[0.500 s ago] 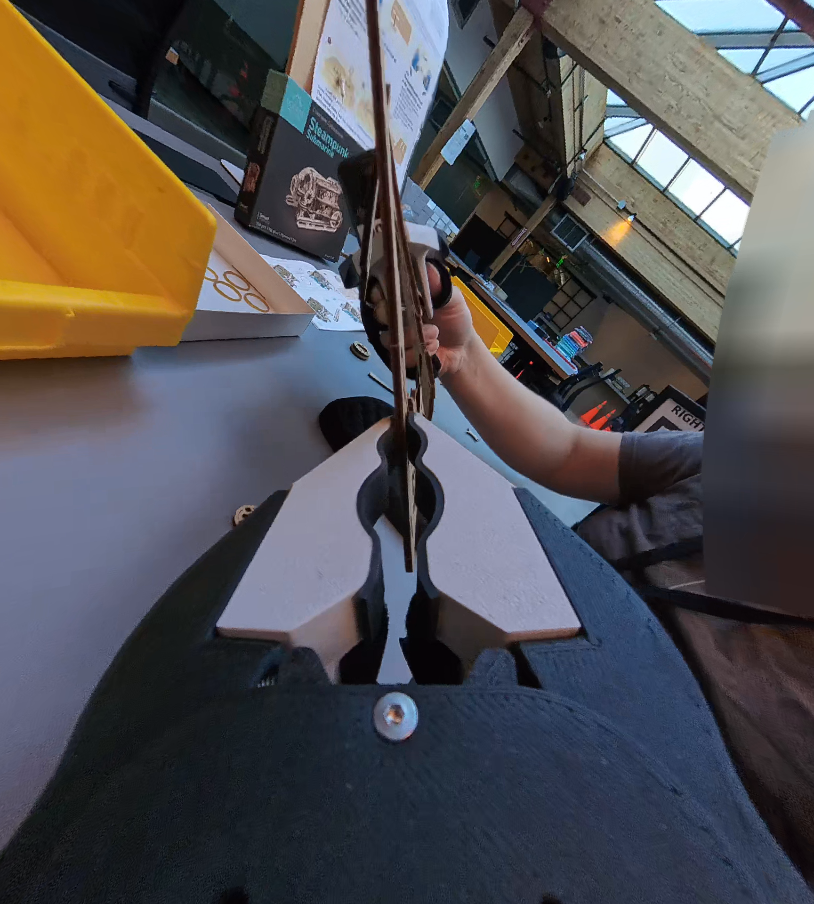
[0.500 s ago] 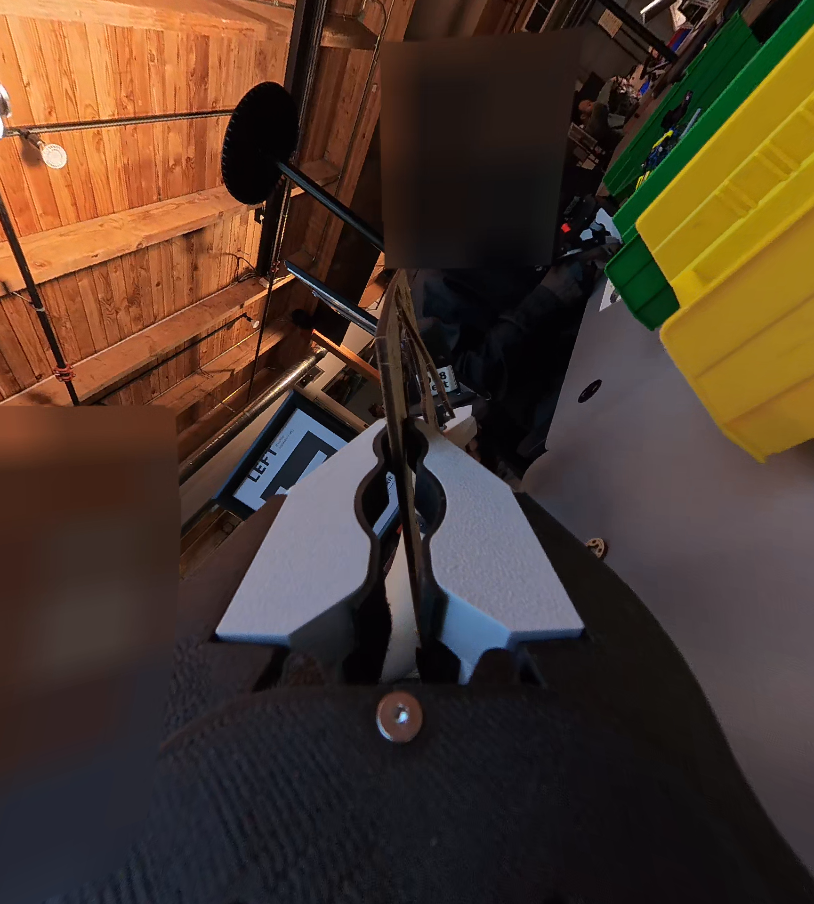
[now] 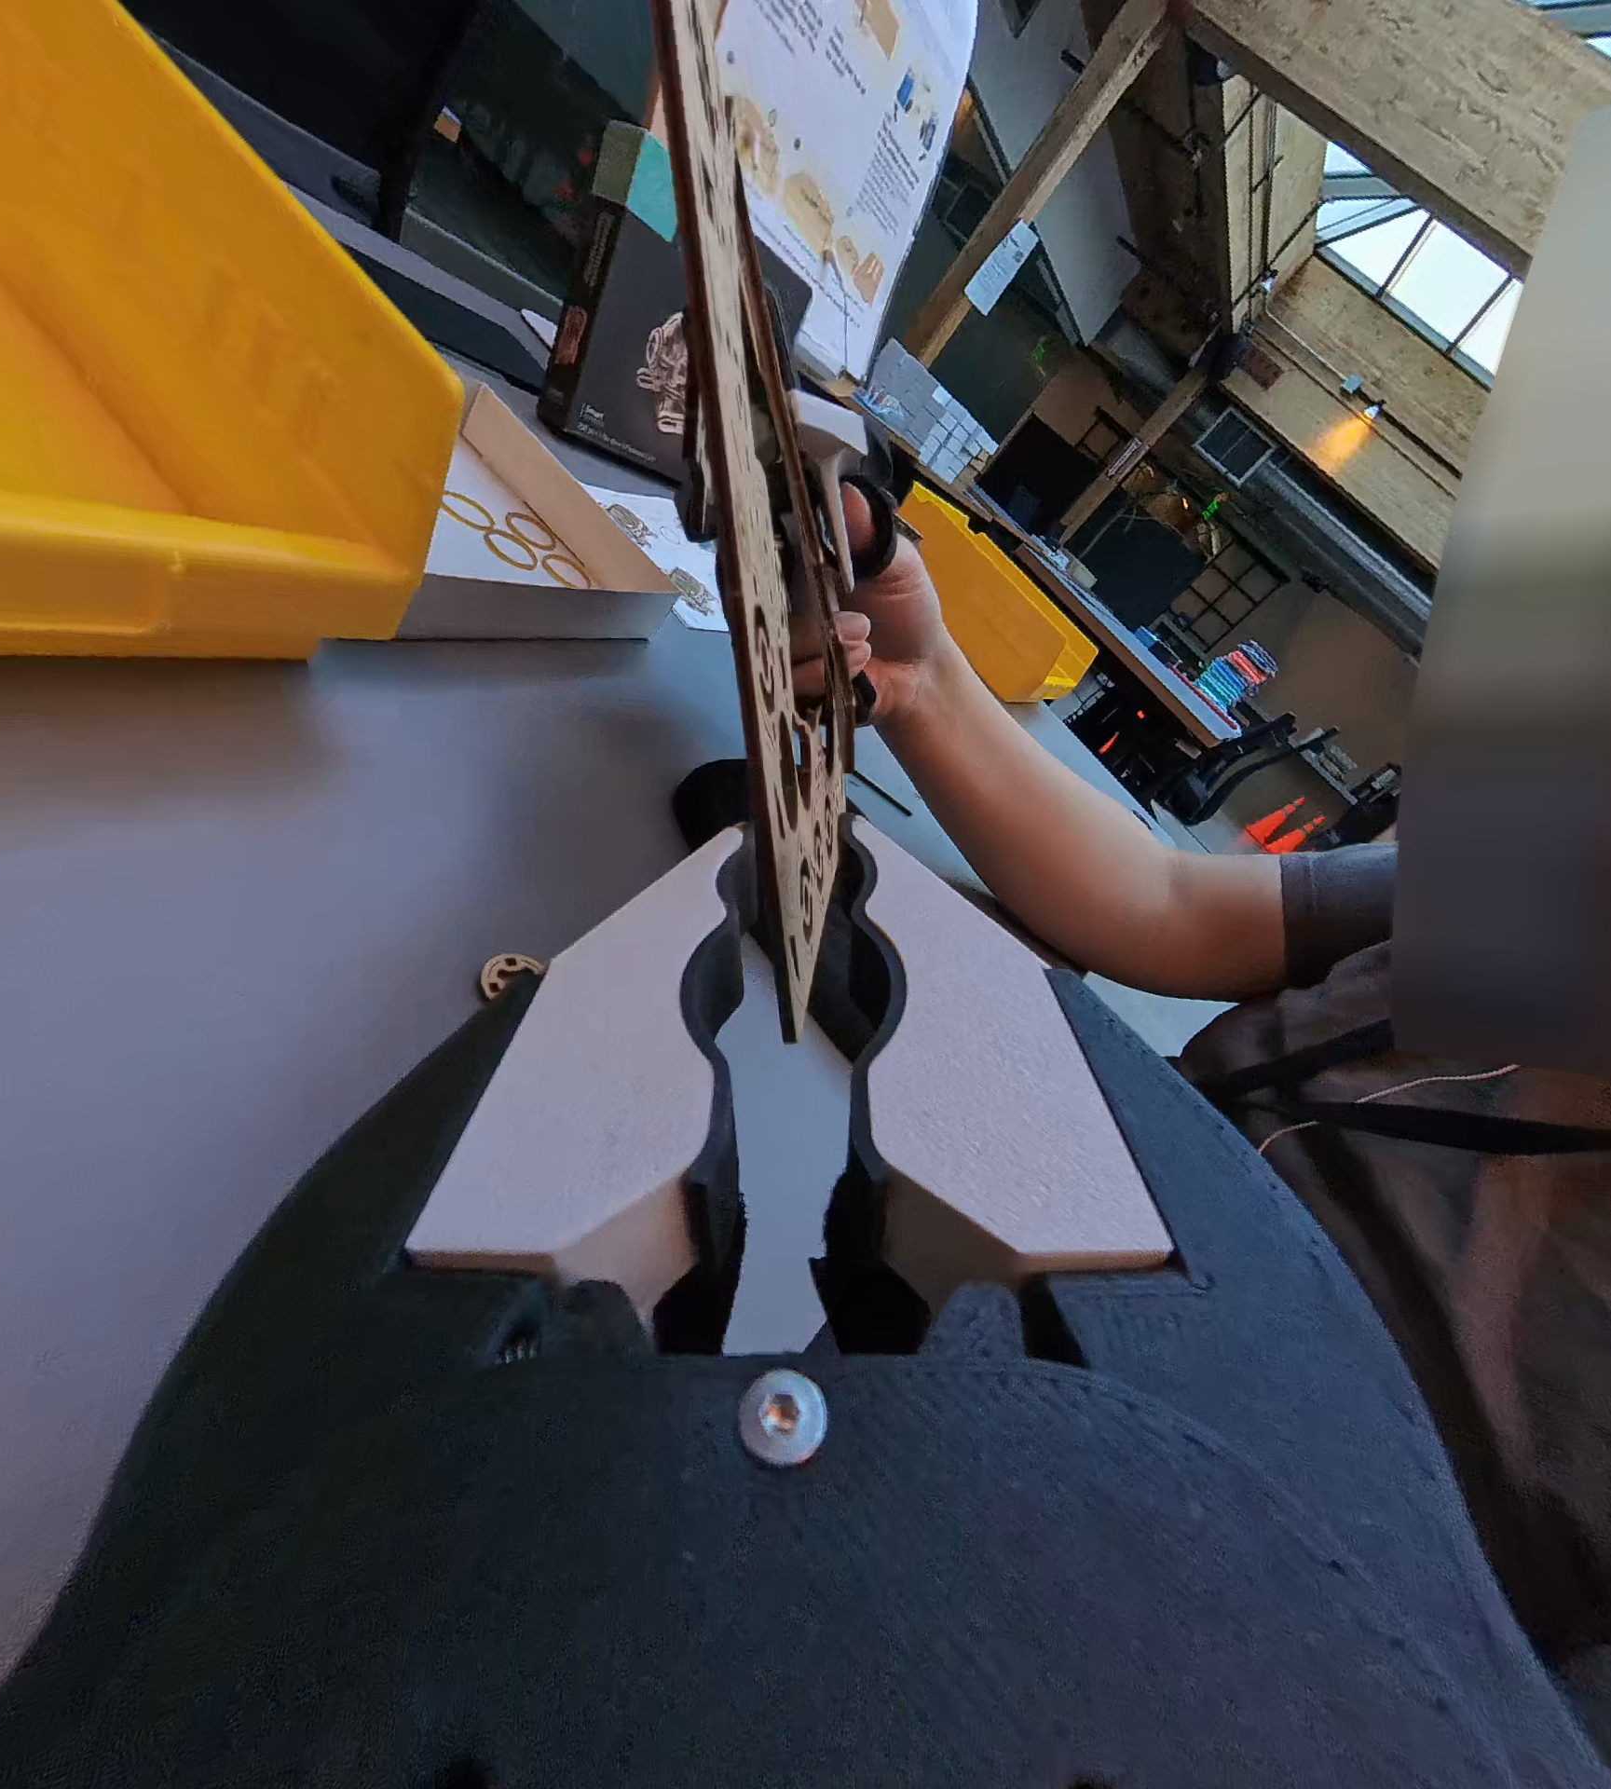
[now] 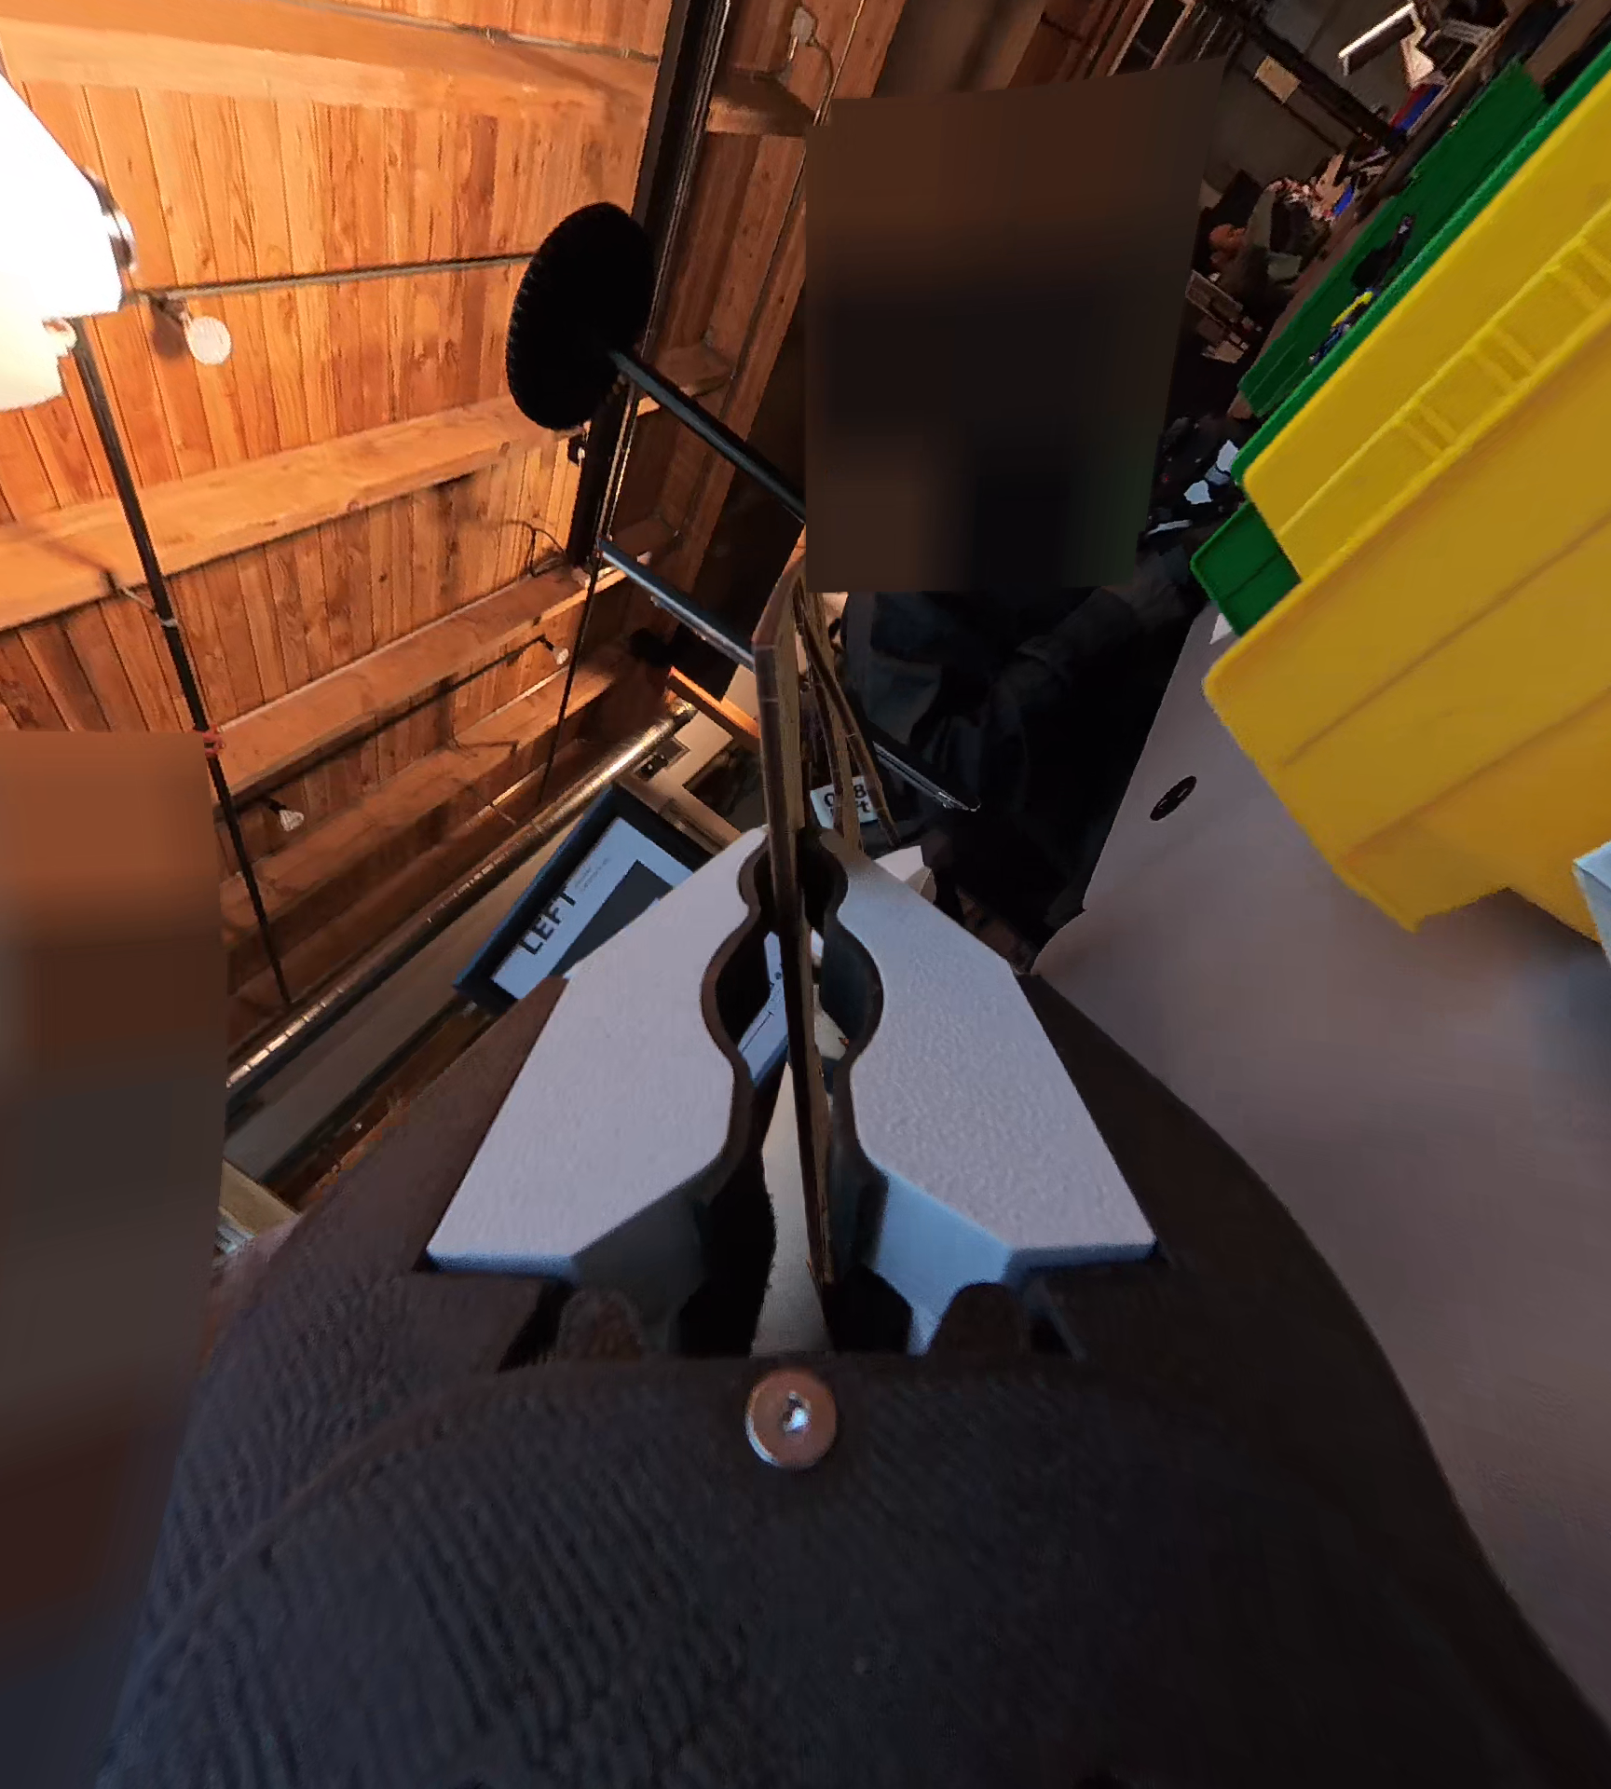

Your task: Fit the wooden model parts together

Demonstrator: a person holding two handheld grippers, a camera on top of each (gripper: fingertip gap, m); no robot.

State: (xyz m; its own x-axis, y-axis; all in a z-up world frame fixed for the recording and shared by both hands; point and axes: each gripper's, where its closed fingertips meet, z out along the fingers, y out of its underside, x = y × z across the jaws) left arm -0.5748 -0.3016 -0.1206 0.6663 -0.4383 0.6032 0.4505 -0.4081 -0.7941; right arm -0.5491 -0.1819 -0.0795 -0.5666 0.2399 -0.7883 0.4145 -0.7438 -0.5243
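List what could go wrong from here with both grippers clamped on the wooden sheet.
1. The wooden sheet is thin and cut through with holes, and the left gripper and right gripper pinch it from opposite ends; a twist between them could snap it.
2. Each grip is on an edge only, so it might slip out over the table.

dim warm light, skylight glare, fisheye edges
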